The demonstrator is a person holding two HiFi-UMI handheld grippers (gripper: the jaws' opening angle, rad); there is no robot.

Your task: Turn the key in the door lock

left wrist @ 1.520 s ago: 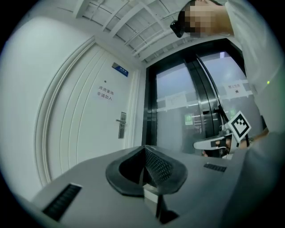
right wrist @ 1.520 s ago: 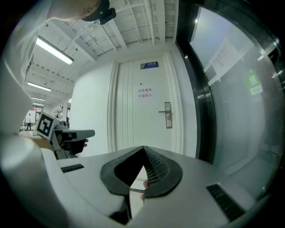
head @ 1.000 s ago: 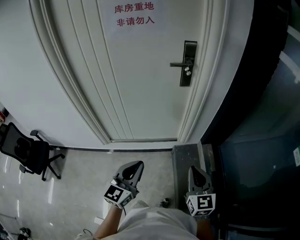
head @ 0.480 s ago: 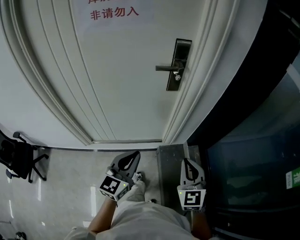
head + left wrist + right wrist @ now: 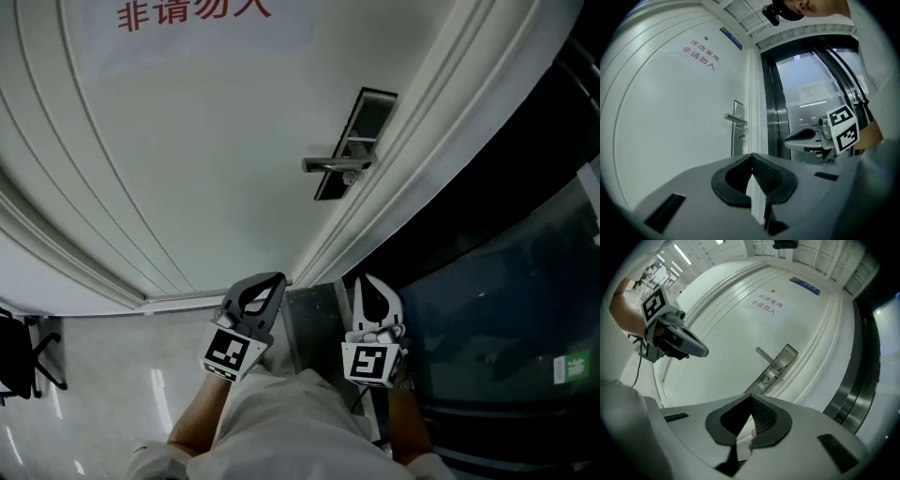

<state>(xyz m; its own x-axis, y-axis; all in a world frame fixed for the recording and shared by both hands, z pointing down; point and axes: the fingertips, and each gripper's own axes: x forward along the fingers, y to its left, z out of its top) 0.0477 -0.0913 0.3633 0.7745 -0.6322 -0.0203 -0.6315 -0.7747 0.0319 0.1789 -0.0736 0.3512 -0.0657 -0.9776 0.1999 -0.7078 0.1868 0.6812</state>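
Note:
A white panelled door [image 5: 206,159] carries a dark metal lock plate [image 5: 367,122] with a lever handle [image 5: 334,165]. A small key [image 5: 349,177] sits in the cylinder just under the handle, also seen as the key [image 5: 765,379] in the right gripper view and the key [image 5: 740,137] in the left one. My left gripper [image 5: 270,281] is shut and empty, low in front of the door and well short of the lock. My right gripper [image 5: 368,281] hangs beside it, shut with nothing in it, below the lock plate [image 5: 777,365] and pointing towards it.
Right of the door run a moulded white frame [image 5: 403,178] and a dark glass panel with metal posts [image 5: 497,281]. A red printed notice [image 5: 192,11] is on the door. A black office chair [image 5: 19,361] stands at the far left on the glossy floor.
Both grippers have travelled towards the door and now sit closer together under the lock. The right one has rolled. The lock looks larger and the chair has slid to the edge.

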